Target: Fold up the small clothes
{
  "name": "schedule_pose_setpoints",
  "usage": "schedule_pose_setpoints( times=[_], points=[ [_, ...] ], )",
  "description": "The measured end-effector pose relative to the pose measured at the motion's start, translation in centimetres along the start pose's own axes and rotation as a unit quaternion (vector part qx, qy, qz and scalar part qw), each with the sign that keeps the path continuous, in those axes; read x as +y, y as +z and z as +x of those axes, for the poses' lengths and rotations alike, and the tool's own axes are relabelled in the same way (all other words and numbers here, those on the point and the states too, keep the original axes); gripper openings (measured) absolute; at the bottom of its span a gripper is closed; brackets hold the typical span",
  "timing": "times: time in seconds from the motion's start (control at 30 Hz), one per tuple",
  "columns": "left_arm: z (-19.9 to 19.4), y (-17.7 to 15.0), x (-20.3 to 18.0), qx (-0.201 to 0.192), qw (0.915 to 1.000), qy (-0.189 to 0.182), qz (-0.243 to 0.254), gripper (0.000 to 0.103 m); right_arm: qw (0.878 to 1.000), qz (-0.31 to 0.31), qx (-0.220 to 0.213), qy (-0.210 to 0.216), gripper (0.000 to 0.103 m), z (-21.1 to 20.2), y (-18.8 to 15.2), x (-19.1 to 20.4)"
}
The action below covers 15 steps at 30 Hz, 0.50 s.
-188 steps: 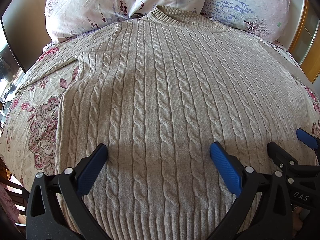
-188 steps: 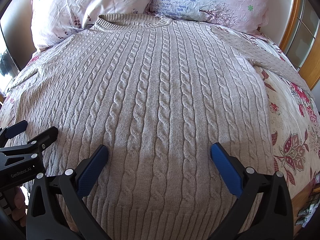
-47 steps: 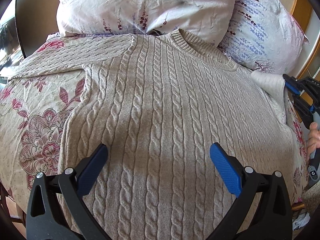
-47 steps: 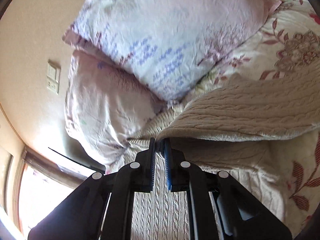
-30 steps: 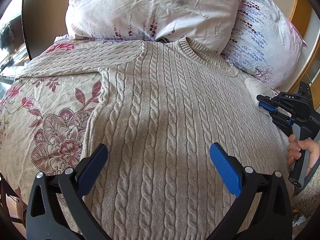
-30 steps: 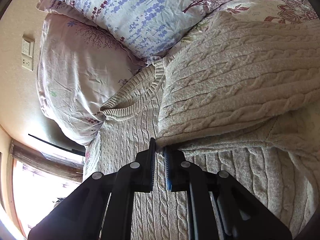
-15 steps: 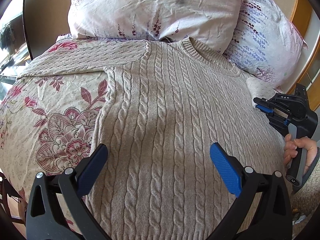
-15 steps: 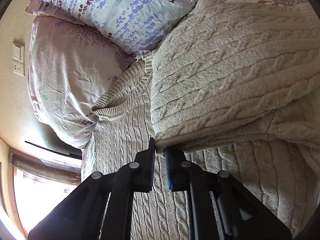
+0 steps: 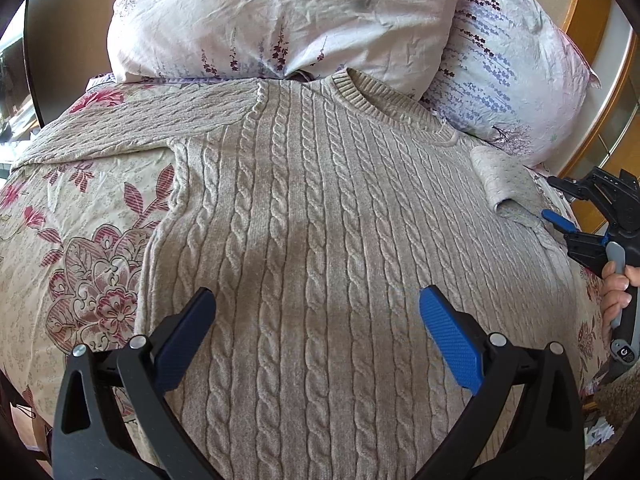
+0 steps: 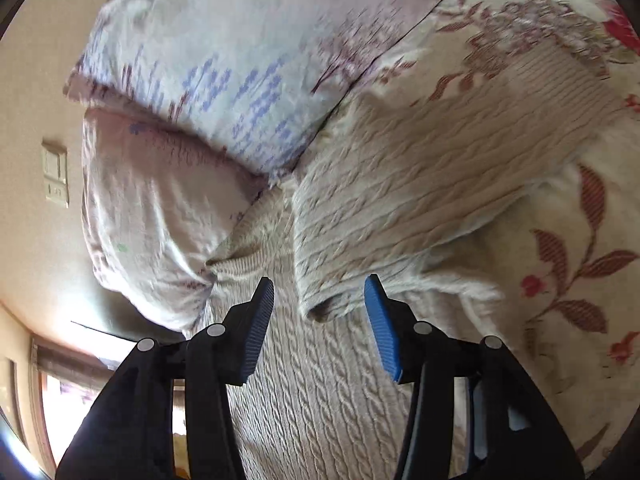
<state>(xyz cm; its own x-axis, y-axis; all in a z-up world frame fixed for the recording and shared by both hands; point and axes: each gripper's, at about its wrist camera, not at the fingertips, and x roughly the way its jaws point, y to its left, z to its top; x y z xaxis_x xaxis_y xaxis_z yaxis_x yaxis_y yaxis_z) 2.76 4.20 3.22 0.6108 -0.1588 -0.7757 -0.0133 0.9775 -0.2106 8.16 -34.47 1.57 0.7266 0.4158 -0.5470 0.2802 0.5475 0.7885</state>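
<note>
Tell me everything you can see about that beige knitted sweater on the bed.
The sweater is beige cable knit with a ribbed round collar, lying flat, front up, on the floral bedspread, its collar against the pillows. One sleeve stretches out sideways; the other is folded in over the shoulder. The right gripper has just opened, releasing it; the left gripper hovers open above.

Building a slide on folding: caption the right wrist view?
Right gripper, jaws just opened, backs off the sweater sleeve folded onto it.
</note>
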Motion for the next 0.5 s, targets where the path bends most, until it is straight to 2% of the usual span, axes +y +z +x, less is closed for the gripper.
schedule_pose_setpoints(
  times=[0.1, 0.23, 0.33, 0.43, 0.47, 0.5],
  points=[
    [0.0, -0.1, -0.1, 0.004, 1.0, -0.001, 0.001, 0.101, 0.993, 0.094, -0.061, -0.022, 0.049, -2.7, 2.4, -4.2],
    [-0.2, -0.3, 0.2, 0.005, 1.0, 0.003, -0.005, 0.101, 0.967, 0.229, -0.106, -0.036, 0.049, -4.8, 3.9, -10.1],
    [-0.4, -0.4, 0.5, 0.005, 0.9999, 0.008, -0.011, 0.101, 0.959, 0.253, -0.119, -0.041, 0.047, -5.0, 4.4, -12.0],
    [-0.5, -0.5, 0.8, 0.005, 0.9998, 0.012, -0.014, 0.101, 0.961, 0.236, -0.132, -0.053, 0.044, -4.7, 5.4, -12.1],
    [-0.6, -0.5, 0.8, 0.004, 0.9998, 0.013, -0.014, 0.101, 0.962, 0.23, -0.134, -0.058, 0.042, -4.7, 5.7, -11.9],
    [-0.7, -0.5, 0.9, 0.004, 0.9998, 0.014, -0.014, 0.101, 0.963, 0.225, -0.135, -0.065, 0.03, -4.5, 6.0, -11.9]
  ],
)
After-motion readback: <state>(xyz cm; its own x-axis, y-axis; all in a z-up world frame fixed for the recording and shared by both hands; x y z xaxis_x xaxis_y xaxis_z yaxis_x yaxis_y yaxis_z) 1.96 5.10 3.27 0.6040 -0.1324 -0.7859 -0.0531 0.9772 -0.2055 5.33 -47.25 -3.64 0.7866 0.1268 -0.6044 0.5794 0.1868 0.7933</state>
